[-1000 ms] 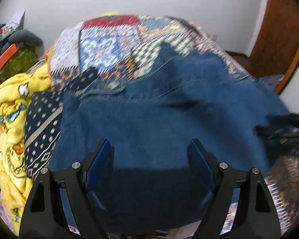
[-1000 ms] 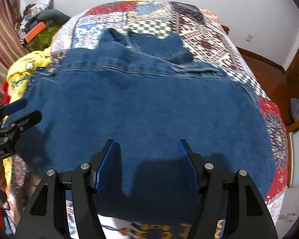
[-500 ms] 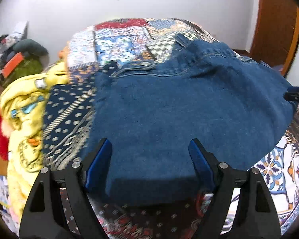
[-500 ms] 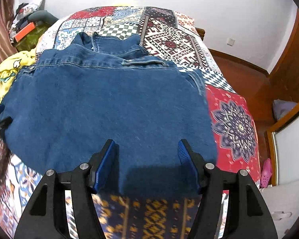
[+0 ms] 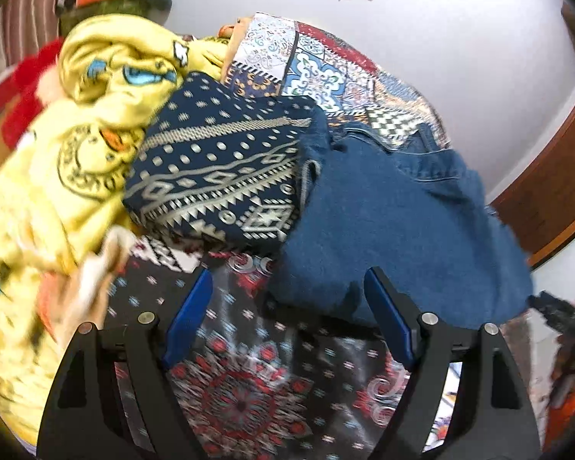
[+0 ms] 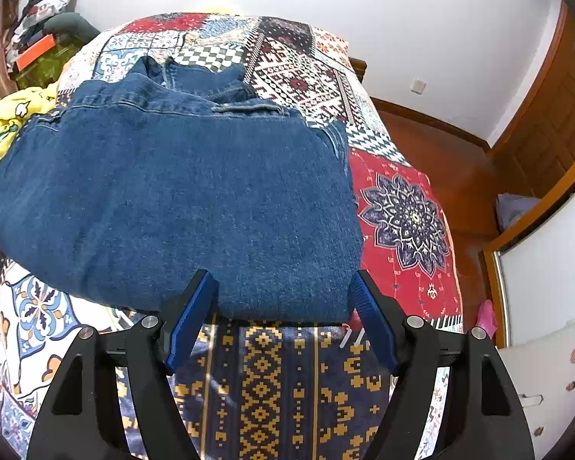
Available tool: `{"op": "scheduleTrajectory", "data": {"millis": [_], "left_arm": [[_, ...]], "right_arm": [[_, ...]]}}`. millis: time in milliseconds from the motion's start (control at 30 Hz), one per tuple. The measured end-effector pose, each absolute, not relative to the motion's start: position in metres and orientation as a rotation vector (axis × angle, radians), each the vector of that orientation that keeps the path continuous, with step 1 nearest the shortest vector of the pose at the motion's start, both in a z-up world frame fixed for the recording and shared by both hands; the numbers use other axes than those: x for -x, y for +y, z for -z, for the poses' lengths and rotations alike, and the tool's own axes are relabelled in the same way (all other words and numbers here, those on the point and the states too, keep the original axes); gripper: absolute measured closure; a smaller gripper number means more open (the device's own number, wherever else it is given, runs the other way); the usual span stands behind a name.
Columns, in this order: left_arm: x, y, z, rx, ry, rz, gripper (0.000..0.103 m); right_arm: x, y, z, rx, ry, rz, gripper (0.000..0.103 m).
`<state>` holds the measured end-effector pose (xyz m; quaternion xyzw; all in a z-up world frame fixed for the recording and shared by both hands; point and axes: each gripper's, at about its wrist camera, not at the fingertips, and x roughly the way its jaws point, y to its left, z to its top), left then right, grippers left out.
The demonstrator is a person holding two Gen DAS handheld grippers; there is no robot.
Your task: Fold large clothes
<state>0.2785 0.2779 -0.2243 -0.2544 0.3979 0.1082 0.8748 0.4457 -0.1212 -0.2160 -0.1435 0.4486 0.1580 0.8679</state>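
Observation:
Folded blue denim jeans (image 6: pixel 180 199) lie flat on the patchwork bedspread (image 6: pixel 402 207). In the left wrist view the jeans (image 5: pixel 395 222) sit right of centre. My right gripper (image 6: pixel 283 314) is open and empty, its blue pads at the near edge of the jeans. My left gripper (image 5: pixel 287 318) is open and empty over the bedspread (image 5: pixel 249 383), turned left of the jeans. The right gripper's dark tip (image 5: pixel 556 310) shows at the right edge of the left wrist view.
A folded navy patterned cloth (image 5: pixel 218 176) lies left of the jeans. A yellow printed garment (image 5: pixel 76 142) is heaped further left, with red fabric (image 5: pixel 23 92) behind. A wooden door (image 6: pixel 548 115) and floor are on the right; a white wall is behind the bed.
Both grippers have pulled back off the jeans toward the near bed edge. The left gripper has swung left, bringing the navy cloth and yellow garment into view.

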Motion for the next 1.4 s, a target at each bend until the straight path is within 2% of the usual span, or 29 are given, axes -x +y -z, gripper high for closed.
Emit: {"op": "scheduleTrajectory", "data": {"millis": [200,267,400,600,667,867,1100,1200,1400], "left_arm": [[-0.292,0.262,0.252,0.752,0.871,-0.067,0.022],[-0.302,0.257,0.263,0.804,0.884,-0.044,0.029],[-0.32,0.259,0.276,0.913,0.858,-0.01,0.033],[-0.337,0.278,0.297,1.104,0.807,-0.037,0.057],[-0.331,0.278,0.295,1.121,0.778,-0.048,0.071],[-0.314,0.28,0.261,1.119,0.704,-0.043,0.079],[-0.295,0.275,0.189,0.903,0.607,-0.09,0.08],[-0.285,0.279,0.16,0.846,0.538,-0.118,0.08],[-0.268,0.271,0.117,0.619,0.486,-0.185,0.08]], "right_arm": [[-0.441,-0.105,0.205,0.279,0.905,-0.374,0.032],[-0.438,-0.099,0.204,0.275,0.897,-0.394,0.032],[-0.434,-0.087,0.205,0.294,0.891,-0.417,0.032],[-0.433,-0.079,0.215,0.305,0.92,-0.418,0.032],[-0.433,-0.079,0.216,0.299,0.933,-0.413,0.032],[-0.427,-0.076,0.206,0.314,0.931,-0.412,0.032],[-0.411,-0.05,0.175,0.32,0.862,-0.486,0.031],[-0.406,-0.025,0.164,0.302,0.847,-0.555,0.028],[-0.4,0.032,0.172,0.265,0.886,-0.705,0.025]]}}
